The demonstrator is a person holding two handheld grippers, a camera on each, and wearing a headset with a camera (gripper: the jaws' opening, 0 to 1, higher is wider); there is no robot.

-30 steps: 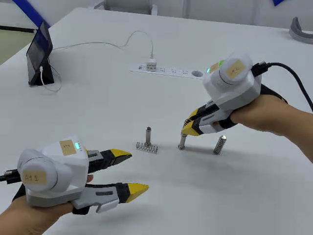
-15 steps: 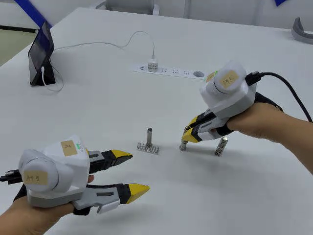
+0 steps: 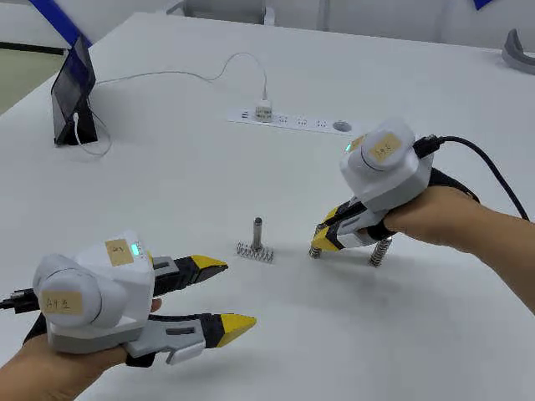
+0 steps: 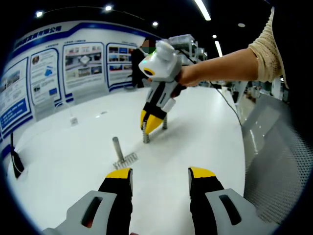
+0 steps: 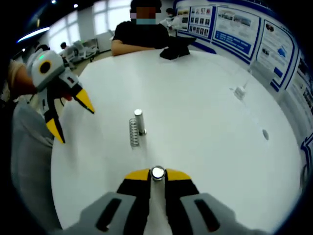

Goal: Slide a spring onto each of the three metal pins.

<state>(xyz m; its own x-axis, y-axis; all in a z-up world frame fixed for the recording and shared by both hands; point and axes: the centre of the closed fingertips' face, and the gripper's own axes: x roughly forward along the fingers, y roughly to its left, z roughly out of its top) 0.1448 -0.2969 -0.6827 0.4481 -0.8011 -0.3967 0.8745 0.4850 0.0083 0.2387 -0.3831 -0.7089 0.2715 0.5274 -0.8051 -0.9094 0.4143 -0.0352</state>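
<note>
Three metal pins stand on the white table. The left pin [image 3: 257, 232] [image 5: 138, 119] [image 4: 117, 146] is bare, and a loose spring [image 3: 253, 251] [image 5: 133, 132] [image 4: 125, 159] lies at its foot. The right pin [image 3: 380, 250] [image 4: 165, 123] wears a spring. My right gripper [image 3: 321, 244] [image 5: 157, 175] [image 4: 150, 125] is shut on a spring around the middle pin [image 3: 315, 251] [image 5: 157, 172], low on the shaft, and hides most of it. My left gripper [image 3: 226, 292] [image 4: 160, 174] [image 5: 68, 115] hovers open and holds nothing, short of the left pin.
A white power strip [image 3: 288, 121] with a plugged-in charger and cable lies behind the pins. A tablet on a stand [image 3: 71, 92] sits at the far left. Across the table sits a person [image 5: 142, 34]. A grey curved part [image 3: 518, 52] rests at the far right.
My right gripper has come down along the middle pin, from its top to near its base. The left gripper has kept its place and stays open.
</note>
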